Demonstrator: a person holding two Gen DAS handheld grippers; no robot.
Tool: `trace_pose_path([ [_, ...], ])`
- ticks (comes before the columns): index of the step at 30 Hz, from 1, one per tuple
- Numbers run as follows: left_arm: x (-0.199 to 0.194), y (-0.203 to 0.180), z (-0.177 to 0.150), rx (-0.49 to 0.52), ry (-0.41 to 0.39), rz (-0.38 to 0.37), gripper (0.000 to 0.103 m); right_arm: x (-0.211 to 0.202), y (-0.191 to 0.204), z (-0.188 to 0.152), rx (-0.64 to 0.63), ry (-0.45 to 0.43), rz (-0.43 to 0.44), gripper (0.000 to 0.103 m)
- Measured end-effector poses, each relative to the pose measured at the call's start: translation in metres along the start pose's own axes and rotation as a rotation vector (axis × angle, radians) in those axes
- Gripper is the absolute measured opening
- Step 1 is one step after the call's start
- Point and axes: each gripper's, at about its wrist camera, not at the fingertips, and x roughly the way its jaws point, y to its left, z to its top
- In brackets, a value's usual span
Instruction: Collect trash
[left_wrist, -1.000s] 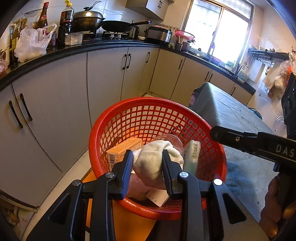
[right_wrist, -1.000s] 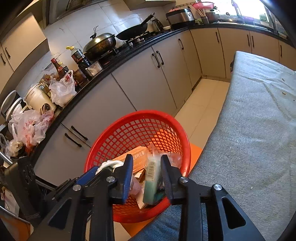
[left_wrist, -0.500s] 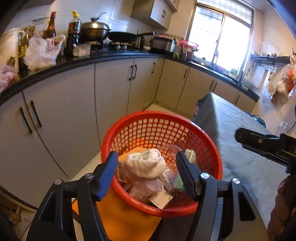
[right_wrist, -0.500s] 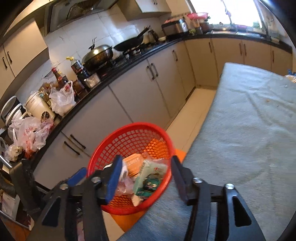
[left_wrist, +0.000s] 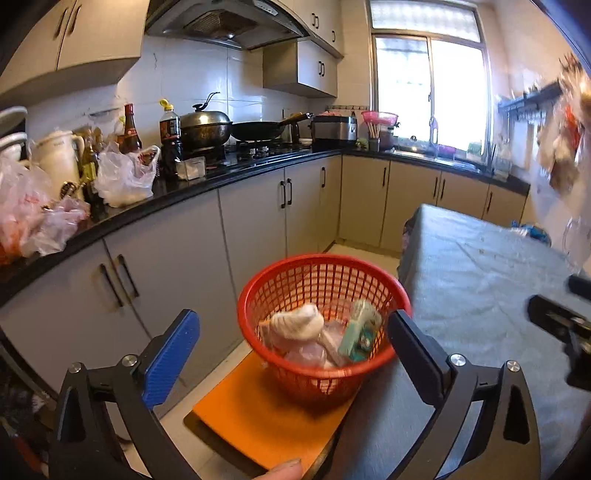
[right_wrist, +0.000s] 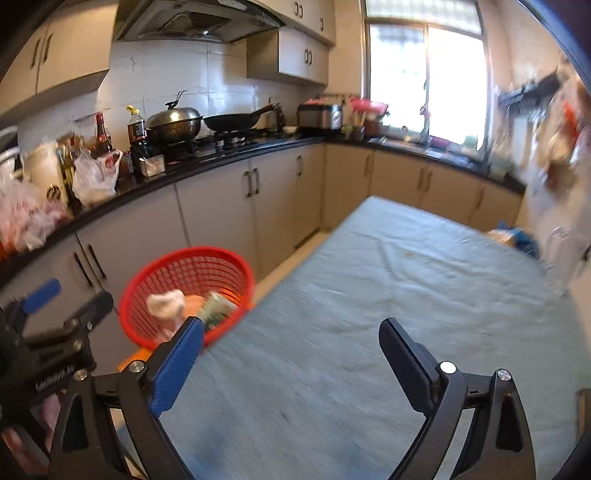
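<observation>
A red mesh basket stands on an orange stool beside the table. In it lie a white crumpled cloth, a green packet and pinkish wrappers. My left gripper is wide open and empty, pulled back above the basket. My right gripper is wide open and empty over the grey table cloth. The basket shows at the left in the right wrist view, with the left gripper beside it.
A black counter with grey cabinets runs along the left and back, carrying bottles, plastic bags, a wok and pans. The cloth-covered table fills the right. A window lies ahead. Bags hang on the right wall.
Both grippers opened wide, letting the white cloth and the green packet drop into the basket, then drew back and up. The right gripper swung right over the table.
</observation>
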Motion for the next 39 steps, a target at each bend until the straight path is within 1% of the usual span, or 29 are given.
trace_pose_path([
  [3,-0.017,-0.008,-0.012,0.016,-0.006,-0.020,0.101,-0.026,-0.012,-0.018,-0.019,-0.016,-0.060,0.102],
  [4,-0.022,-0.011,-0.016,0.026,-0.014,-0.009,0.101,-0.034,-0.016,-0.024,-0.019,-0.018,-0.078,0.102],
  [7,-0.032,-0.018,-0.026,0.041,-0.010,0.072,0.101,-0.052,-0.030,-0.039,0.009,-0.011,-0.116,0.102],
  [10,-0.038,-0.023,-0.038,0.058,0.014,0.103,0.101,-0.067,-0.038,-0.052,0.032,-0.014,-0.131,0.102],
  [13,-0.041,-0.026,-0.045,0.081,0.041,0.068,0.101,-0.078,-0.036,-0.060,0.011,-0.029,-0.153,0.102],
  [15,-0.045,-0.030,-0.049,0.104,0.033,0.077,0.101,-0.083,-0.036,-0.064,0.002,-0.036,-0.165,0.102],
  [17,-0.047,-0.032,-0.050,0.112,0.017,0.080,0.101,-0.083,-0.035,-0.066,-0.002,-0.029,-0.165,0.102],
  [21,-0.051,-0.033,-0.050,0.100,0.004,0.062,0.101,-0.083,-0.035,-0.068,-0.003,-0.020,-0.171,0.102],
  [39,-0.041,-0.035,-0.051,0.100,0.022,0.053,0.101,-0.072,-0.028,-0.069,-0.025,0.013,-0.174,0.102],
])
